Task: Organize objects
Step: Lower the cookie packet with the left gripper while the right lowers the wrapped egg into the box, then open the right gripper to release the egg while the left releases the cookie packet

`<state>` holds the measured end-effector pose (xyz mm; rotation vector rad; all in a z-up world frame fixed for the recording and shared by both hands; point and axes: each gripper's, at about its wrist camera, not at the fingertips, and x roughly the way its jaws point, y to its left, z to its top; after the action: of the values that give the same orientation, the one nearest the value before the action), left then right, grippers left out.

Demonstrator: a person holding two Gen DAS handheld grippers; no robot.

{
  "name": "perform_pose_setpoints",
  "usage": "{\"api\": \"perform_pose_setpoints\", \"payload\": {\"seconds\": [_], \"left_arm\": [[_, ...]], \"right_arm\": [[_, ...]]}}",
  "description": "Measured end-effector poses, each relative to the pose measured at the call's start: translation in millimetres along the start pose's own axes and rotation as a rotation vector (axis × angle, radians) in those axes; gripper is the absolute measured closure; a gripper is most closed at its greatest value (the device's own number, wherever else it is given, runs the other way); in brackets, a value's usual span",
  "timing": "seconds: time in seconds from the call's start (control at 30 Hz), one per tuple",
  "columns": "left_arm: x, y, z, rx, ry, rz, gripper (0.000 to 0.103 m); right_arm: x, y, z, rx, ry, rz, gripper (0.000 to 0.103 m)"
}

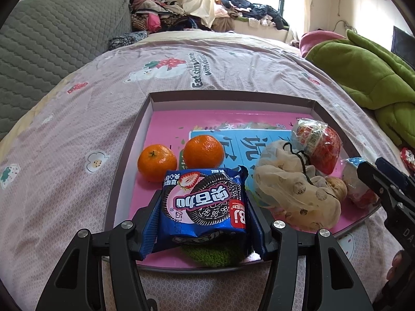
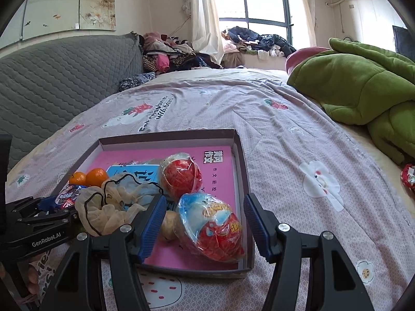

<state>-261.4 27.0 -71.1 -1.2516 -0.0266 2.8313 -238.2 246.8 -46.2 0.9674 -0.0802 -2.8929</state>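
Left wrist view: the left gripper [image 1: 205, 208] clamps a blue cookie packet [image 1: 203, 202], printed with a strawberry and dark cookie, above the near edge of the tray [image 1: 233, 97]. Two oranges [image 1: 205, 151] lie just beyond.

Right wrist view: the right gripper [image 2: 205, 223] stands wide, a red-and-blue wrapped snack [image 2: 212, 230] lying untouched between its fingers, inside the tray's near corner.

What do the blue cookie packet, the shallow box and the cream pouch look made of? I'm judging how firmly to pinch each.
Blue cookie packet: glossy plastic film, judging by its sheen and crimped serrated edge. Shallow box: thin matte cardboard, seemingly, with folded upright walls and a pale inner face. Cream pouch: sheer soft fabric, probably organza or mesh, crumpled and see-through, closed by a black drawstring.
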Motion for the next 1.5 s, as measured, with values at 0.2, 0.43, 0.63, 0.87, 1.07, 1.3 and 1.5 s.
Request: {"api": "perform_pose_setpoints", "payload": {"seconds": [0.2, 0.43, 0.63, 0.87, 1.07, 1.3, 1.5], "left_arm": [[-1, 1, 3, 0.001, -0.008, -0.005, 0.042], [-6, 3, 5, -0.013, -0.031, -0.004, 0.04], [-12, 5, 6, -0.018, -0.044, -0.014, 0.039], [-18, 1, 5, -0.011, -0.052, -0.001, 0.037], [-24, 2, 4, -0.012, -0.061, 0.009, 0.037], [-31, 1, 2, -0.015, -0.058, -0.001, 0.036], [-42, 2, 2, -0.012, -0.063, 0.031, 0.036]], "right_arm": [[1, -3, -1, 0.014, 0.001, 0.007, 0.041], [2, -1, -2, 0.004, 0.001, 0.008, 0.041], [2, -1, -2, 0.004, 0.0, 0.012, 0.041], [1, 0, -2, 0.001, -0.007, 0.007, 0.041], [0, -1, -1, 0.008, -0.014, 0.01, 0.041], [-4, 3, -2, -0.007, -0.017, 0.011, 0.041], [-16, 6, 0, 0.001, -0.05, 0.026, 0.041]]}}
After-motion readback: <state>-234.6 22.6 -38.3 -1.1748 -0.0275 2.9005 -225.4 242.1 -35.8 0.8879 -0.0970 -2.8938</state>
